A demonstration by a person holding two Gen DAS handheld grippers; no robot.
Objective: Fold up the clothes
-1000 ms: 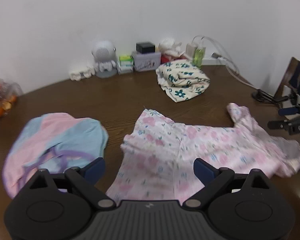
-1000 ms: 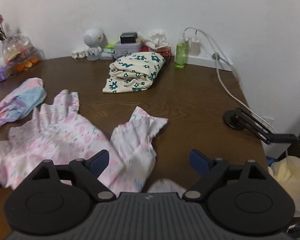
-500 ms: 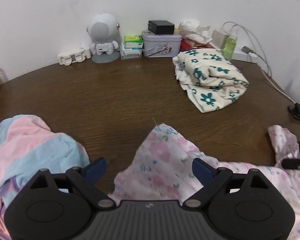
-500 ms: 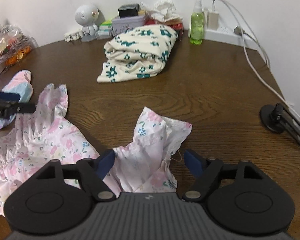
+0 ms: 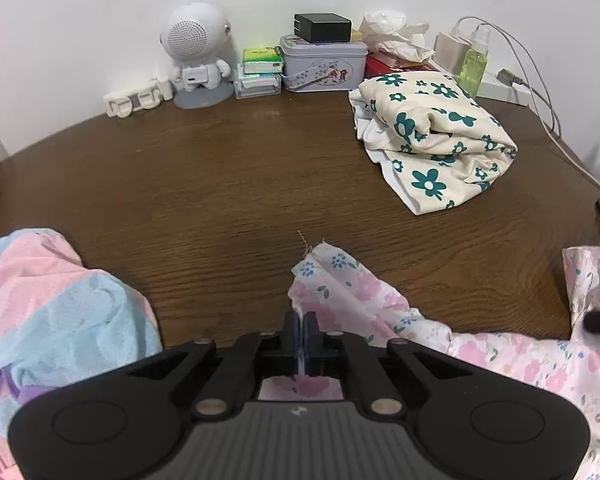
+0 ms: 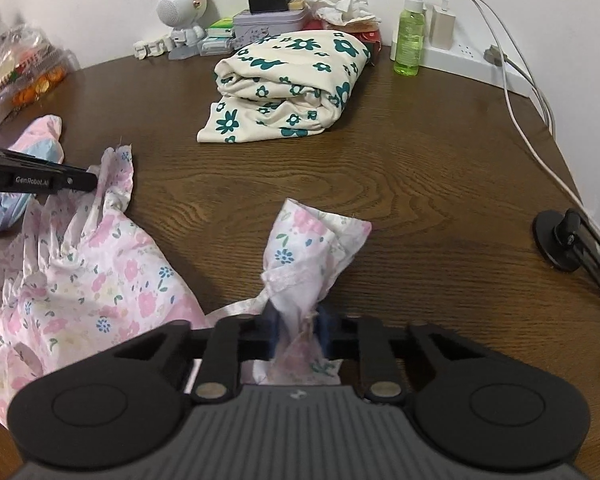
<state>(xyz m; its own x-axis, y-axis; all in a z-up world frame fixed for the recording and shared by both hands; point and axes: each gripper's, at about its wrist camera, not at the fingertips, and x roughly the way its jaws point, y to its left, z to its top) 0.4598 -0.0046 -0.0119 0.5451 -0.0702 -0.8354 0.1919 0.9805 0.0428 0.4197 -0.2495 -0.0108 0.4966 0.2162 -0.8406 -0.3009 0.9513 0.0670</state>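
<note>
Going left to right. In the left wrist view there's a pink and blue garment [image 5: 56,312] bunched at the left edge of the brown wooden table [image 5: 228,184]. Right of it the left gripper [image 5: 300,334] has its jaws pressed completely together, pinching a thin edge of the pink floral garment [image 5: 352,292]. You can see a corner of that fabric poking up just ahead of the fingertips with a loose thread on it, and more of it showing under the jaws. The rest of the floral piece runs off rumpled toward the right edge of that view.

Over in the right wrist view, the same pink floral garment [image 6: 100,276] lies crumpled on the near left part of the table, and the left gripper [image 6: 94,179] shows up from the side, clamped on a ruffled corner. The right gripper [image 6: 298,330] is closing its jaws on another bunched corner of the floral cloth. They're not fully together, there's a thick wad of fabric squeezed between the blue pads [image 6: 270,326], and the corner sticks up past them.

Farther back sits a folded cream garment with teal flowers [image 6: 288,88], well apart from both grippers, then a green spray bottle [image 6: 410,36] by the wall on the right.
</note>
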